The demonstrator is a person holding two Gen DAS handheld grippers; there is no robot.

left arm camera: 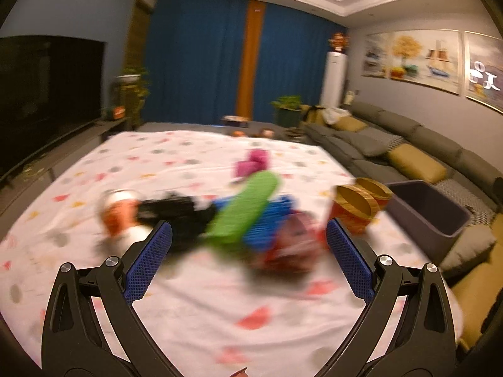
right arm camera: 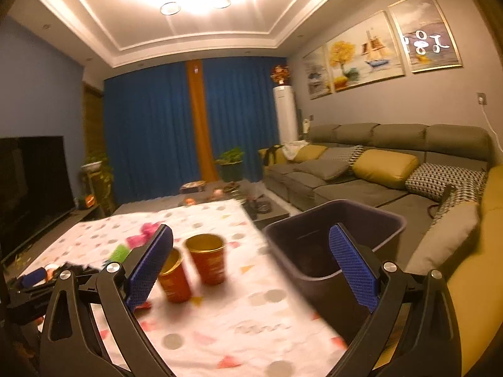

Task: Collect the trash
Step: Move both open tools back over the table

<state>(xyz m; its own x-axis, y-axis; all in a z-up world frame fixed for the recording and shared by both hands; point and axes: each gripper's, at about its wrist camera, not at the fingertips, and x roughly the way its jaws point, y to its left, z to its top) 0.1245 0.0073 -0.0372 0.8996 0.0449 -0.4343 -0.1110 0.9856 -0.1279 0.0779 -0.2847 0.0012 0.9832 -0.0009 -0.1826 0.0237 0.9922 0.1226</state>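
Both pairs of tongs are seen spread wide and empty over the table [left arm camera: 195, 308], which is covered by a white cloth with coloured spots. The left tongs [left arm camera: 248, 235] are aimed at a blurred heap of trash: a red crumpled wrapper [left arm camera: 289, 248] lies just ahead between the blue pads, with a green piece [left arm camera: 245, 210] and a blue piece [left arm camera: 270, 220] stacked over it, a black item [left arm camera: 176, 210] beside them, an orange-and-white cup [left arm camera: 118, 213] tipped over further left, and a magenta scrap [left arm camera: 251, 163] behind. The right tongs [right arm camera: 251, 238] are held above the table edge, where two orange paper cups [right arm camera: 207, 260] stand upright and close together, one partly hidden by the left pad. The dark bin [right arm camera: 386, 220] is found just off the table's right side, next to the sofa [right arm camera: 361, 185], and what it holds cannot be told. The step in hand is judged to be the approach to a pick, nothing yet gripped. Next, the left tongs would need to be lowered around the wrapper and closed, or the right ones centred on a cup, before a carry over to the bin.
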